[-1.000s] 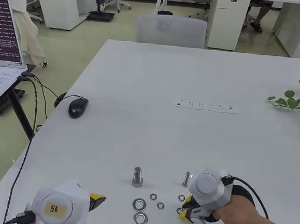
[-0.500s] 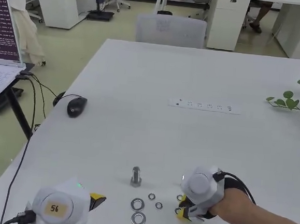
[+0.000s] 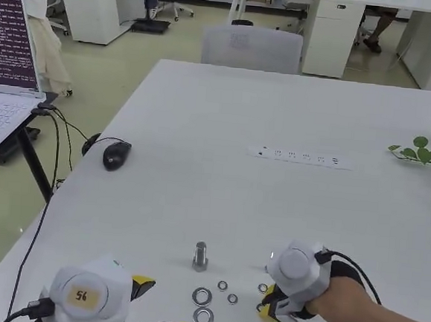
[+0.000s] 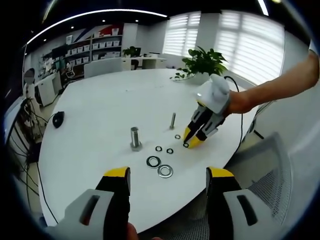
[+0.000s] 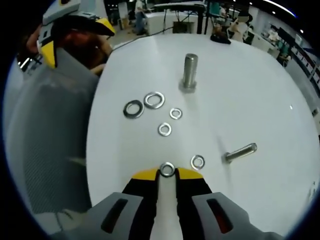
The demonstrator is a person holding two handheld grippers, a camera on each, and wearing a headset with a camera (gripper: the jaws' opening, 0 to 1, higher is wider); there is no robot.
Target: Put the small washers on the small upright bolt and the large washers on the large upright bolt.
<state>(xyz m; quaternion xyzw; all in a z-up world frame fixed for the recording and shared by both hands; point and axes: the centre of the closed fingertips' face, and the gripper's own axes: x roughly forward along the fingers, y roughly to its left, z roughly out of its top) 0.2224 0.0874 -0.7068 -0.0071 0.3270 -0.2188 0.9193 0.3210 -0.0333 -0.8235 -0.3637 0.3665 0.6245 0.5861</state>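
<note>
Right gripper (image 5: 167,175) seems to pinch a small washer (image 5: 167,169) by its rim, just beside the small bolt (image 5: 241,151); thin, stiff, slippery steel. Left gripper (image 4: 168,174) hangs open, farther from that bolt.

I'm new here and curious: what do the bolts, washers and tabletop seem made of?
The large bolt and small bolt look like bare steel: grey with bright glints. The washers look like plated or stainless metal, silvery and shiny. The table has a matte white top, probably laminate, though the look leaves that open.
</note>
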